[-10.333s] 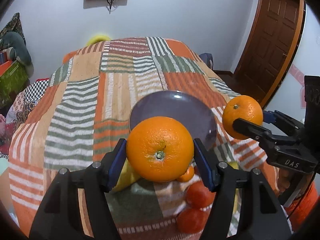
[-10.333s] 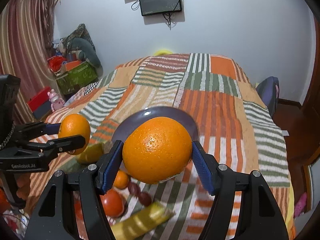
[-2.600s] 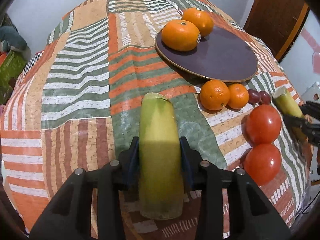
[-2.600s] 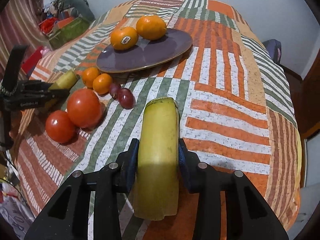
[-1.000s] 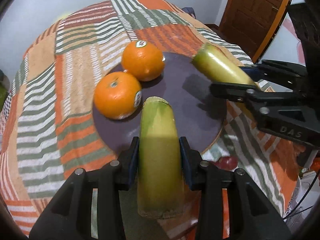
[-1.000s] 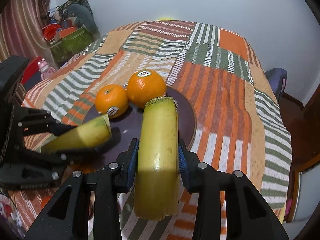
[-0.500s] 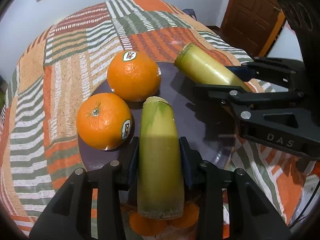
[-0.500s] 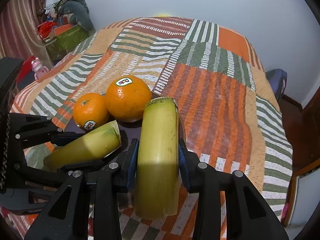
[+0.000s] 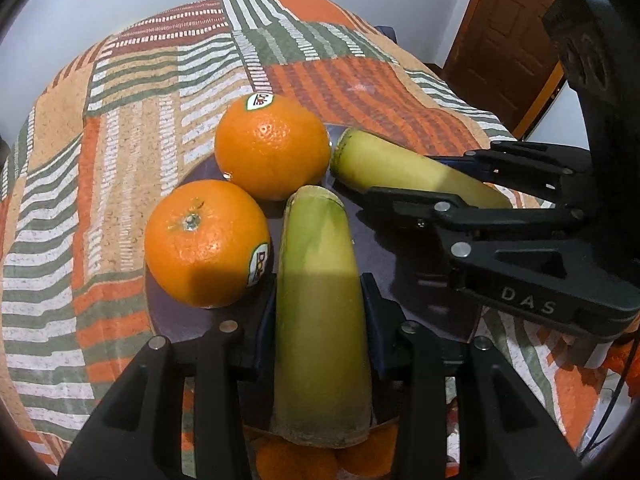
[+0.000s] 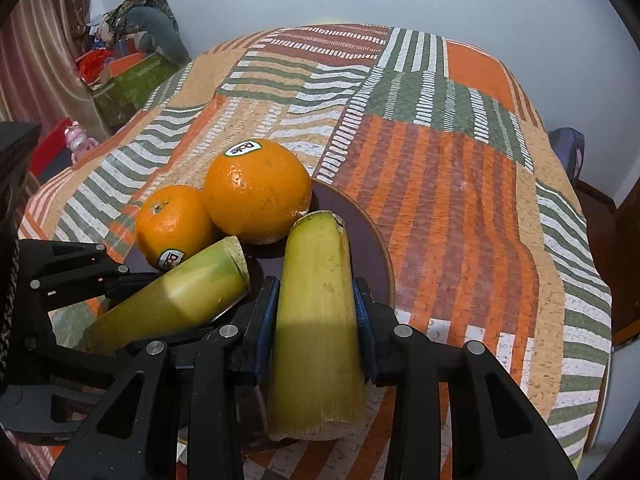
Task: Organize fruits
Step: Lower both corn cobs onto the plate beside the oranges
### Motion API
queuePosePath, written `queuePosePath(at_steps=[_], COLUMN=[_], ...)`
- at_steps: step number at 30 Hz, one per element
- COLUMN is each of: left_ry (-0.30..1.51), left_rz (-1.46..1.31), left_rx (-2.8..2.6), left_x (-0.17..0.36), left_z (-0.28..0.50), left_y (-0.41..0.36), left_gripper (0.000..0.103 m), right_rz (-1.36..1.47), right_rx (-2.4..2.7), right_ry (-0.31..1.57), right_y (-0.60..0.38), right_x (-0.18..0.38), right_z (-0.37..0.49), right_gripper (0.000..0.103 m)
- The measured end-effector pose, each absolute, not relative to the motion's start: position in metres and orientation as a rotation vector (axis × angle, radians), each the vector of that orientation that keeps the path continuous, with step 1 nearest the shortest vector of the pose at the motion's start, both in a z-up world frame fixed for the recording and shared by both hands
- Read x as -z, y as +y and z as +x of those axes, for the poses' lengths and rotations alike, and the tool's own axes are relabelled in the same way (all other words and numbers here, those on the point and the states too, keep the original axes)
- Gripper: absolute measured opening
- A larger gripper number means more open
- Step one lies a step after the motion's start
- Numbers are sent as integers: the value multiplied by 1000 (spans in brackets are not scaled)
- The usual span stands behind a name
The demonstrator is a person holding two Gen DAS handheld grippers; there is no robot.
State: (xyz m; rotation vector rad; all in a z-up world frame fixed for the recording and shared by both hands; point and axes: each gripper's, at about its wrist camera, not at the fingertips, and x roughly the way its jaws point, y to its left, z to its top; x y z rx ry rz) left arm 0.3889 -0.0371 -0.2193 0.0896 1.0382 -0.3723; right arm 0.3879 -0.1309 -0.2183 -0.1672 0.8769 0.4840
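Observation:
My left gripper (image 9: 320, 304) is shut on a yellow-green cut stalk piece (image 9: 320, 280), held low over the dark purple plate (image 9: 420, 264). My right gripper (image 10: 316, 312) is shut on a second stalk piece (image 10: 316, 304) over the plate's (image 10: 372, 252) right side. Two oranges sit on the plate: the far one (image 9: 272, 146) and the near one (image 9: 206, 244), also in the right wrist view (image 10: 258, 196) (image 10: 174, 224). Each gripper with its stalk shows in the other's view: the right one's stalk (image 9: 404, 168), the left one's stalk (image 10: 180, 292).
The plate lies on a table with a striped orange, green and tan patchwork cloth (image 10: 440, 152). Small oranges (image 9: 296, 460) peek out under my left gripper. A wooden door (image 9: 512, 32) is at the right, boxes and toys (image 10: 124, 76) at the left.
Both grippers have moved lower and closer over the plate with their stalk pieces; the oranges look nearer. Both grips are unchanged.

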Motion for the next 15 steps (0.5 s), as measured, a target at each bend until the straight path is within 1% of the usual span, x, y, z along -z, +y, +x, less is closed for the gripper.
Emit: queuePosePath(at_steps=[4, 7, 11, 15], left_ry=[1044, 1039, 1019, 995], left_rz=[106, 118, 118, 117], left_rx=[365, 360, 352, 339], left_x=[219, 216, 204, 191], left_z=[385, 379, 366, 352], left_y=[-37, -35, -30, -23], left_gripper=[43, 44, 45, 49], right_rz=[-170, -174, -168, -176], right_rx=[-477, -473, -473, -472], right_ry=[877, 867, 846, 827], right_y=[-131, -131, -135, -136], right_x=[217, 212, 202, 191], right_z=[387, 382, 370, 355], right_gripper=[33, 38, 40, 41])
